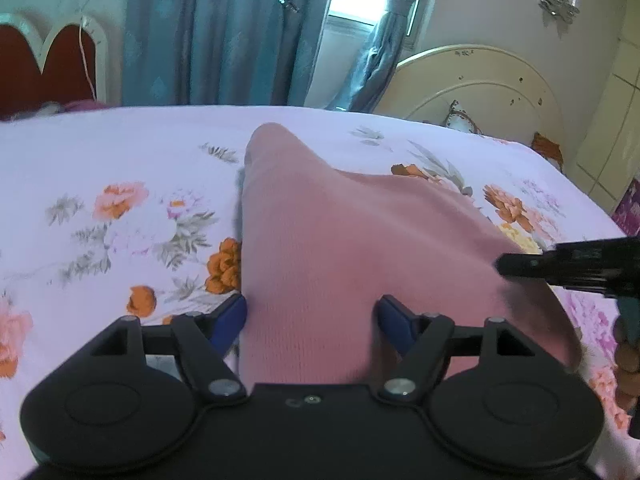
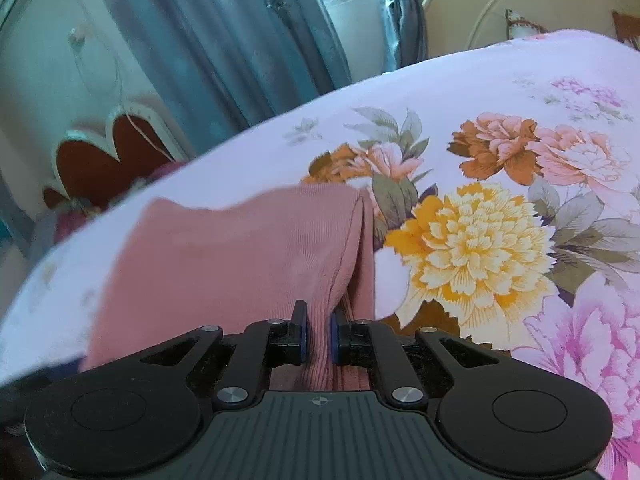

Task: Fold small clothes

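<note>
A small pink knit garment (image 1: pixel 320 240) lies partly lifted on the floral bedsheet (image 1: pixel 120 160). My left gripper (image 1: pixel 312 316) is open, its blue-padded fingers standing on either side of the garment's near part. My right gripper (image 2: pixel 319 334) is shut on a fold of the pink garment (image 2: pixel 240 256) and pinches its edge near the bed's front. In the left wrist view the right gripper (image 1: pixel 560 264) comes in from the right edge at the garment's right corner, which is raised off the sheet.
The bed fills both views. Blue curtains (image 1: pixel 208 32) and a window stand behind it. A cream round headboard (image 1: pixel 480 88) is at the far right, a red and white headboard (image 1: pixel 48 60) at the far left.
</note>
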`<state>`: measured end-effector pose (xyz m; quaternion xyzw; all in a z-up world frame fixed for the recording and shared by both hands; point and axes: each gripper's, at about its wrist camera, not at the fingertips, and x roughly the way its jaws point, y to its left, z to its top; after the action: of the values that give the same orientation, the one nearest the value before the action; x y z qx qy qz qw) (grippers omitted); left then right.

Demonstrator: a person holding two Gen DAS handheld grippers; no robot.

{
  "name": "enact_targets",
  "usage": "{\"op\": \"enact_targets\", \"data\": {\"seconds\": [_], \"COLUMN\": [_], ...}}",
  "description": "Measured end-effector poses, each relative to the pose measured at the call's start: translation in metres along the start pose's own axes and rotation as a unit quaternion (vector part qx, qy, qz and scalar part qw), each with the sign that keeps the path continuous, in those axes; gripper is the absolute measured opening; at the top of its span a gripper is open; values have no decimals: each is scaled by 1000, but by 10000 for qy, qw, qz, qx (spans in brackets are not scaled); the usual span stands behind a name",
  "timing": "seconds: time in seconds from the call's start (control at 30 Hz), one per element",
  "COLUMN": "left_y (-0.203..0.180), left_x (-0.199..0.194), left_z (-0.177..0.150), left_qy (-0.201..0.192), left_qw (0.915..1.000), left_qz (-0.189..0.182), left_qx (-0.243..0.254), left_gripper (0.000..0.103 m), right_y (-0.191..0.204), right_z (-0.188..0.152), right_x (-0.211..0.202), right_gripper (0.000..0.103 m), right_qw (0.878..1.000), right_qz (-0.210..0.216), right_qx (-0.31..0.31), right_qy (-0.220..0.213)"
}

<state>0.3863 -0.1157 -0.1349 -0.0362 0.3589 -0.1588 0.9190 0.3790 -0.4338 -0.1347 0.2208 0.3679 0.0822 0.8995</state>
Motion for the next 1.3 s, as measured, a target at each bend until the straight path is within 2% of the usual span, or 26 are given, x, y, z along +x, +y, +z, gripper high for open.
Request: {"op": "enact_targets", "data": {"seconds": [0.2,0.23,0.27,0.33,0.5,0.57,0.63,0.7,0.77,0.97,1.0,1.03,1.07,1.1,1.17,1.23,1.3], "left_y": [3,3,4,4,4,4,3,1,0,-3,-4,-5,-5,-5,-9,-10,-11], "left_x": [-9,-10,-10,-9,-10,-10,-10,-10,-11,-13,-14,-12,-10,-8,-10,-12,-13], "left_z": [-5,-7,-9,-13,-17,-18,-19,-20,-20,-19,-20,-21,-24,-27,-32,-34,-34], "left_qy": [79,105,129,187,235,247,250,248,247,272,292,350,434,509,468,491,519], "left_qw": [9999,9999,9998,9997,9995,9995,9995,9995,9996,9994,9994,9993,9989,9985,9988,9987,9985], "left_qz": [-85,-99,-109,-132,-153,-154,-143,-127,-113,-138,-118,-87,-93,-136,-106,-132,-143], "left_qx": [-11,-41,-64,-101,-120,-136,-122,-113,-105,-131,-123,-117,-131,-164,-25,28,45], "left_gripper": [73,73,73,73,73,73,73,73,73,73,73,73,73,73,73,73,73], "right_y": [2,3,4,7,19,25,25,21,22,38,39,36,29,16,2,0,4], "right_z": [-22,-25,-31,-42,-62,-67,-70,-70,-66,-56,-56,-57,-61,-63,-65,-61,-55], "right_x": [-44,-49,-52,-58,-64,-64,-61,-59,-61,-83,-86,-86,-81,-72,-72,-84,-86], "right_gripper": [9,11,16,50,52,43,19,16,7,6,0,0,0,0,0,0,0], "right_qw": [9998,9998,9997,9996,9985,9973,9960,9960,9958,9906,9893,9870,9843,9844,9891,9948,9966], "right_qz": [31,51,61,78,181,148,22,57,95,-182,-285,-539,-809,-940,-859,-575,-377], "right_qx": [-67,-43,-28,-61,-352,-562,-696,-654,-701,-1333,-1409,-1499,-1533,-1346,-976,-759,-667], "right_qy": [175,201,231,255,372,458,564,604,583,250,228,221,334,639,686,366,315]}}
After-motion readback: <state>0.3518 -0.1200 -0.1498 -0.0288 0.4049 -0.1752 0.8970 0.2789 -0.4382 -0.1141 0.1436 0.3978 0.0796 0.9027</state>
